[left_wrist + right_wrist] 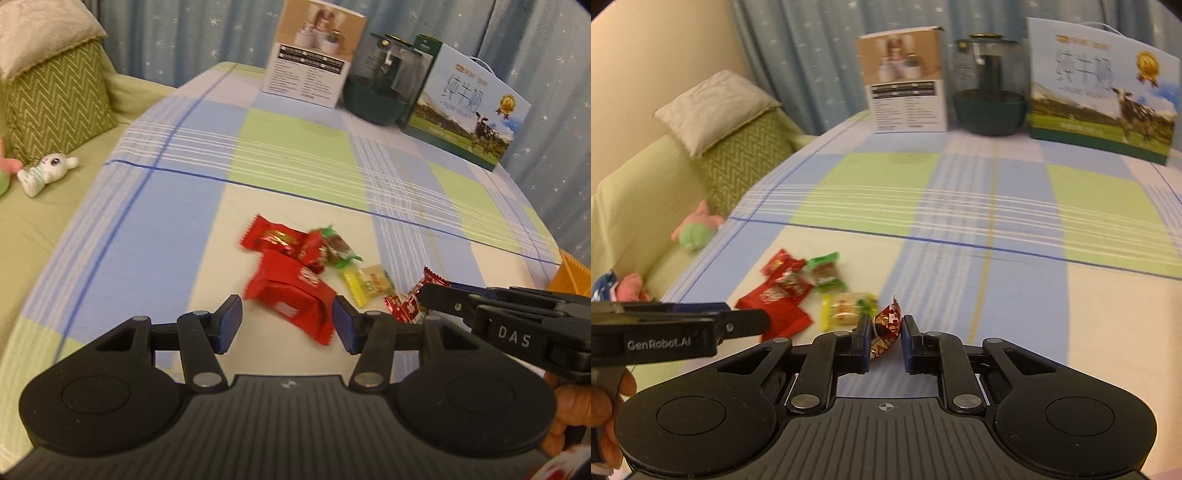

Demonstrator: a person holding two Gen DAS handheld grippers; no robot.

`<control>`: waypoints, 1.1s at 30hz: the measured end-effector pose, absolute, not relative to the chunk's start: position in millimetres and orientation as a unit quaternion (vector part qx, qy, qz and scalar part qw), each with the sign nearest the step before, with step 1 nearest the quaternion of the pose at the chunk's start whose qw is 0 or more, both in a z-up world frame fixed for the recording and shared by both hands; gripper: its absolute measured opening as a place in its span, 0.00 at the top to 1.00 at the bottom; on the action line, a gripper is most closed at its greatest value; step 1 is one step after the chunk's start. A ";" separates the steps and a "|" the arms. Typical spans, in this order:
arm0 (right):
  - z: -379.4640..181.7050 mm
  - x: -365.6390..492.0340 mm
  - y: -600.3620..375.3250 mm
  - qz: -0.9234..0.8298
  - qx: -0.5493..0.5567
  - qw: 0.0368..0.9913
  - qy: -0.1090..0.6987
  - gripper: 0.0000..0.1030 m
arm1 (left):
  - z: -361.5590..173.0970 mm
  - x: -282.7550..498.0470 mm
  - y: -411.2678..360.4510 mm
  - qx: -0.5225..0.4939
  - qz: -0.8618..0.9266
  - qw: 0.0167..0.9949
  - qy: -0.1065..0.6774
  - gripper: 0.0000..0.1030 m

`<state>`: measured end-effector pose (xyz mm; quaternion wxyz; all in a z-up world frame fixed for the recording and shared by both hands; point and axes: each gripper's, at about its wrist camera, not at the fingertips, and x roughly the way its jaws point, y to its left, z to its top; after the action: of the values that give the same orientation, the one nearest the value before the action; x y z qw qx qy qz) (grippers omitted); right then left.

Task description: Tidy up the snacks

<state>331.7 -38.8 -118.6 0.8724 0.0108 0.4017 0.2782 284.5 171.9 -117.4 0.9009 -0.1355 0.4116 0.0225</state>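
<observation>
While my right tongs (884,341) pinch the red foil-wrapped candy (885,328), I should lift it straight (left tongs (287,325) gaping, empty) off the checked-cloth bench (960,206).

Home living room: sofa (635,206), cushions (742,162), plush toys (696,229), curtains (812,55)

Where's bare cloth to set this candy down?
Free: the wide checked tablecloth between the snack pile and the back row, white box to milk carton; also cloth right of the right gripper. Crowded: around the pile, by the left gripper.
</observation>
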 end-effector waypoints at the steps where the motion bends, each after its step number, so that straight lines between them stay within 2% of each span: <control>1: -118.9 332.6 -41.0 0.277 0.012 0.872 0.403 0.84 | -118.6 285.5 170.2 -0.136 0.022 0.901 0.412 0.52; 8: -127.1 337.5 -55.8 0.277 0.016 0.868 0.413 0.81 | -124.2 299.6 169.5 -0.146 0.037 0.906 0.396 0.52; 9: -127.7 338.5 -57.5 0.273 0.014 0.869 0.413 0.77 | -124.6 301.2 169.7 -0.146 0.040 0.907 0.394 0.52; 11: -129.1 340.5 -60.6 0.264 0.014 0.871 0.413 0.62 | -125.0 304.1 169.4 -0.138 0.044 0.909 0.391 0.52; 13: -129.3 341.7 -64.6 0.262 0.020 0.873 0.412 0.53 | -125.3 306.4 165.5 -0.118 0.047 0.911 0.392 0.52; 16: -129.1 341.6 -67.7 0.261 0.028 0.873 0.412 0.53 | -126.4 308.2 157.7 -0.082 0.051 0.914 0.395 0.54; 18: -127.8 341.1 -68.2 0.268 0.033 0.872 0.407 0.53 | -126.0 307.8 154.1 -0.063 0.051 0.913 0.400 0.65; 20: -126.6 340.4 -66.2 0.281 0.030 0.872 0.399 0.53 | -124.5 305.3 155.2 -0.068 0.043 0.910 0.408 0.70; 24: -127.8 339.8 -56.6 0.300 0.006 0.875 0.379 0.53 | -120.4 296.0 154.0 -0.071 0.024 0.905 0.418 0.73; 28: -133.2 342.2 -48.1 0.304 0.007 0.872 0.384 0.53 | -117.7 286.2 150.2 -0.068 0.017 0.904 0.421 0.73; 33: -136.3 333.9 -34.2 0.301 -0.045 0.880 0.364 0.53 | -120.3 285.1 148.2 -0.066 0.013 0.903 0.424 0.73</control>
<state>333.9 -34.2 -136.3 0.8803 -0.0449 0.3639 0.3011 285.2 148.2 -120.3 0.9033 -0.0657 0.4238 0.0132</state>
